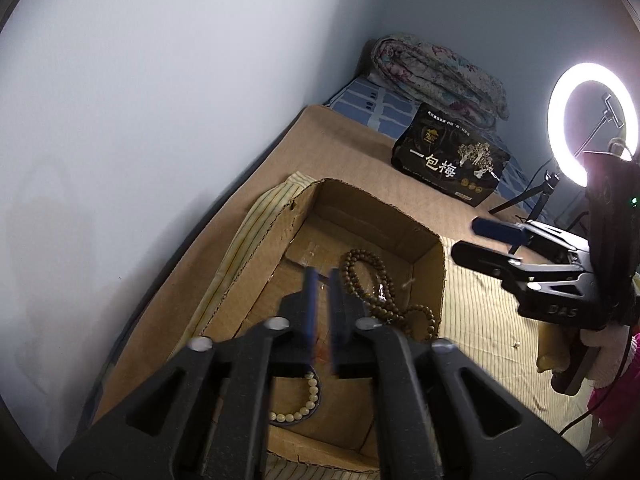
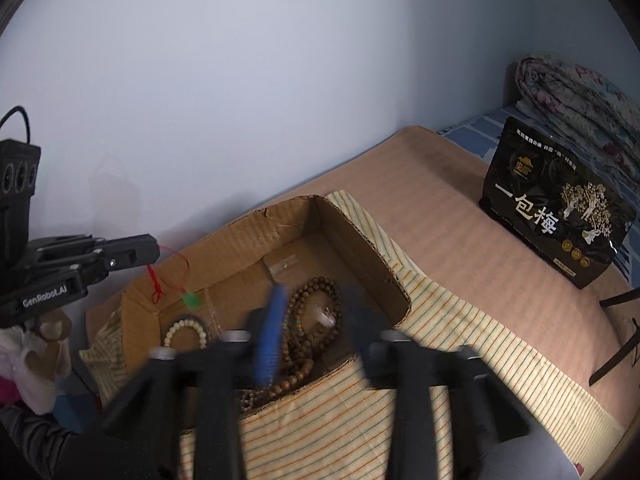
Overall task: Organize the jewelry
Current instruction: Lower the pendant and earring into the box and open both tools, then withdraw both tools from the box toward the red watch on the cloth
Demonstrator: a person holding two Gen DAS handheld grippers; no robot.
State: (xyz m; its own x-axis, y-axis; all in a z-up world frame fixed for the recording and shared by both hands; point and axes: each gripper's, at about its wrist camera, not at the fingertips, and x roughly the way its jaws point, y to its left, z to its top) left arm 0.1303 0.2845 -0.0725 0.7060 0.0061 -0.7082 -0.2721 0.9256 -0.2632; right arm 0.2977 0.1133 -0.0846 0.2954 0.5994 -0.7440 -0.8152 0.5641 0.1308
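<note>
Lying coiled in a corrugated cardboard box (image 2: 352, 236) on the bed: round brown wooden beads (image 2: 316, 308), beneath the parted, empty right tool (image 2: 316, 320); left tool (image 1: 324, 300) slightly parted, empty.

Bed w/ tan ribbed cover (image 2: 460, 248), set vs pale wall. Directly on it: striped yellow cloth (image 2: 460, 344) w/ open brown cardboard box (image 2: 360, 248) sitting on top; black snack pouch w/ white characters (image 2: 556, 216) upright near far end; folded floral quilt (image 2: 580, 96) on blue-patterned sheet (image 1: 380, 104) beyond.
</note>
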